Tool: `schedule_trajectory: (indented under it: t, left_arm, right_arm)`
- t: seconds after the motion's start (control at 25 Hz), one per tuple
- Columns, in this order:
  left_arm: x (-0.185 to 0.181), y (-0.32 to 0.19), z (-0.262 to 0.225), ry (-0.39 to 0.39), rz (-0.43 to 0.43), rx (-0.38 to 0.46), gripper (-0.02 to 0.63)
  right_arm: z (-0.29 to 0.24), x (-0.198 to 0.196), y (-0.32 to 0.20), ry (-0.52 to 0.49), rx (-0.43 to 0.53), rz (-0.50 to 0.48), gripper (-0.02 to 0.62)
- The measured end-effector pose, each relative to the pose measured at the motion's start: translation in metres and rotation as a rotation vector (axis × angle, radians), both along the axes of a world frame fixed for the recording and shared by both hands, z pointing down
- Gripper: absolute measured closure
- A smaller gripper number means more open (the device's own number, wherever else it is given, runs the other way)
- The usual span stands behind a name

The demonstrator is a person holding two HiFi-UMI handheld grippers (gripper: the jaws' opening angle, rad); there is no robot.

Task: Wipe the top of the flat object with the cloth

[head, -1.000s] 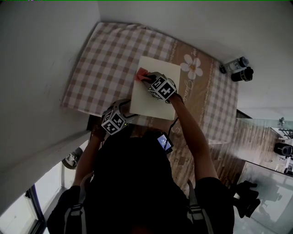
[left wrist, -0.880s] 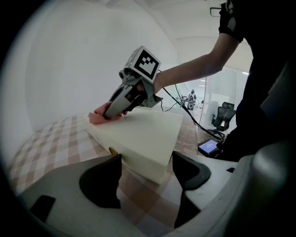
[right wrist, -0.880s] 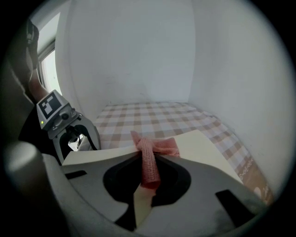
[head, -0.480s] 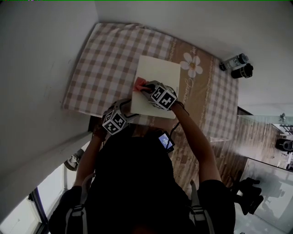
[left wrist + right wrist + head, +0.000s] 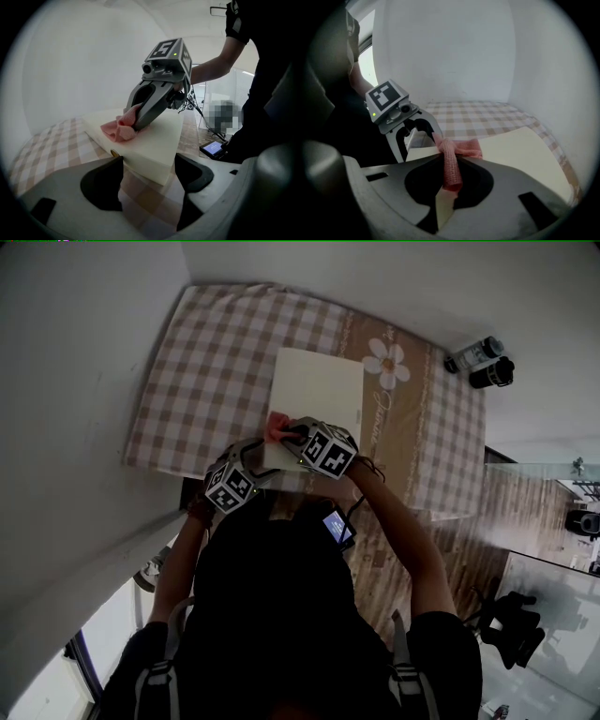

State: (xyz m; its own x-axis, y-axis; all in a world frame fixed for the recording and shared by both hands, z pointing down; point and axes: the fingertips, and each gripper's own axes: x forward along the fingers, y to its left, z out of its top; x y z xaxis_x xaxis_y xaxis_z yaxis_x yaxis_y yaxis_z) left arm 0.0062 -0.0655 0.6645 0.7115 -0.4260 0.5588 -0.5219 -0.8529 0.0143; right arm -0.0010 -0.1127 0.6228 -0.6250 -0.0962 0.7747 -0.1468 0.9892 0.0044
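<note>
Right gripper (image 5: 447,183): jaws clamped on a pink knitted cloth (image 5: 451,161), whose free end lies on top of the cream flat block (image 5: 319,390), at its left edge by the near corner. Left gripper (image 5: 147,180): jaws wide apart, nothing held, the block's near corner just ahead of the gap; contact cannot be told. The block rests on the checked tablecloth (image 5: 216,362), toward the table's near edge. Head view only: two dark bottles (image 5: 480,364) beyond the table's far right corner. Left gripper view only: the block's thick side.

Right tongs (image 5: 449,183) pinch pink cloth (image 5: 465,148) on cream slab (image 5: 520,150).
</note>
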Motion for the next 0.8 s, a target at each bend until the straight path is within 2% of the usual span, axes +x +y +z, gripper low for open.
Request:
schedule_trajectory:
  t: [0.36, 0.64, 0.8]
  left_arm:
    - [0.001, 0.0, 0.0, -0.011, 0.011, -0.002, 0.249]
    - [0.0, 0.01, 0.001, -0.014, 0.01, 0.002, 0.249]
    - [0.001, 0.002, 0.001, -0.011, 0.01, 0.001, 0.249]
  right_arm:
    - [-0.002, -0.001, 0.039, -0.017, -0.045, -0.029, 0.569]
    - [-0.001, -0.004, 0.071, -0.007, -0.042, -0.068, 0.571]
    - [-0.003, -0.006, 0.071, -0.017, -0.058, -0.092, 0.569]
